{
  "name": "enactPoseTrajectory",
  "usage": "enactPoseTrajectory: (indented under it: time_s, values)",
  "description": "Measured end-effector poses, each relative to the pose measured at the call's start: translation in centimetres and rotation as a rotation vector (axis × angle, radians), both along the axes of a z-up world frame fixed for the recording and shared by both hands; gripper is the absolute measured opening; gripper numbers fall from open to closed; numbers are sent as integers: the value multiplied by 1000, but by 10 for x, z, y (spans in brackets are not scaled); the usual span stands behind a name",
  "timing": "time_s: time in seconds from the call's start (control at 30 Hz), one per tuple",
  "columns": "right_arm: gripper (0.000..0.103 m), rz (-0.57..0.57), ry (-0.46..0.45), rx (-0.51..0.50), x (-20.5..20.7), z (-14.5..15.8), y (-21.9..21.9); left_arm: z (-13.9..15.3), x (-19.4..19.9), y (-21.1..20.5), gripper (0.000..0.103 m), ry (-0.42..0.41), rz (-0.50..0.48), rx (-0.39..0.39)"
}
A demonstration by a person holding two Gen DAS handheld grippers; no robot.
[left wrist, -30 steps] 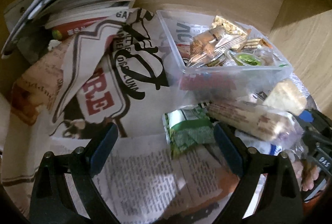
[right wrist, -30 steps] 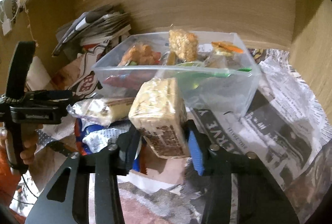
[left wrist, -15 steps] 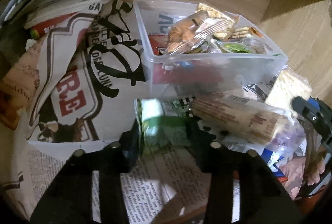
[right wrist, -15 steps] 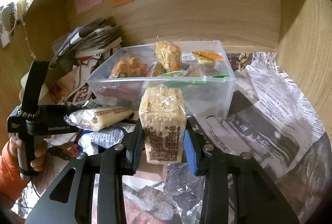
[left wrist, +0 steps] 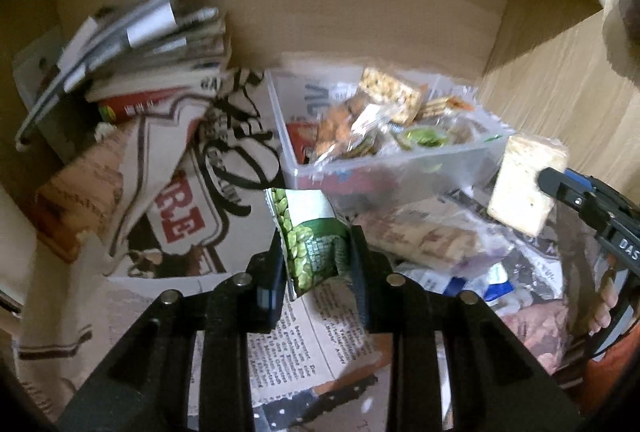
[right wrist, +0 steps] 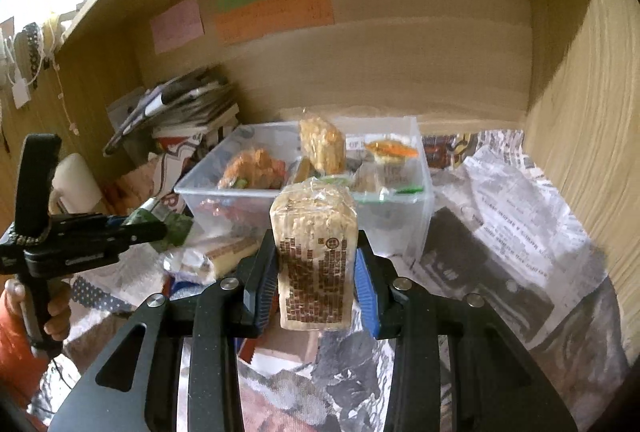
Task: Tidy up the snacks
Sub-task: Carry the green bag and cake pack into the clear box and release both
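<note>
Green pea packet (left wrist: 316,240) pinched in left jaws, cracker pack (right wrist: 316,260) in right, both just short of clear tub (right wrist: 404,228) rim.

My left gripper (left wrist: 318,264) hides the green packet's (left wrist: 314,238) lower edge; writing on the orange note (right wrist: 274,16) is too blurred to read.

So there's a small green foil pouch printed with green peas (left wrist: 316,240), pinched upright and held up off the newspaper, just in front of the clear rectangular plastic tub (left wrist: 384,172) that's already stuffed with wrapped snacks. The pale rice-cracker block in clear printed wrap (right wrist: 314,256) is standing upright too, clamped by its lower half. A long cracker sleeve in clear wrap (left wrist: 424,240) lies flat beside the tub
</note>
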State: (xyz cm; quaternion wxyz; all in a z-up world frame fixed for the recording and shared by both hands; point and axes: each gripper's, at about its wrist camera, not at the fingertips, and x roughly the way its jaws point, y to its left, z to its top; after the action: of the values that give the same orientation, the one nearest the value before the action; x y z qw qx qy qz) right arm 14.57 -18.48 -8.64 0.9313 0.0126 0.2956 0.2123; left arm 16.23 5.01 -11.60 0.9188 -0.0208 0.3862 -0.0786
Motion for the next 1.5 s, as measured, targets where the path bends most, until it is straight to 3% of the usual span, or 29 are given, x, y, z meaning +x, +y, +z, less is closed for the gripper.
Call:
enactPoseTrajectory:
  time_s: [0.3, 0.63, 0.93, 1.2, 1.5]
  values:
    - [33, 2, -93, 22, 7, 30, 3, 40, -1, -1, 29, -107, 5, 19]
    - [33, -17, -162, 12, 34, 50, 9, 58, 32, -10, 29, -147, -9, 31]
    - [33, -44, -140, -11, 76, 47, 15, 53, 75, -17, 29, -132, -15, 39]
    - [33, -67, -80, -42, 114, 30, 21, 32, 118, -18, 29, -74, -15, 24]
    - [33, -74, -54, -76, 128, 18, 25, 21, 142, -16, 34, -54, 5, 6]
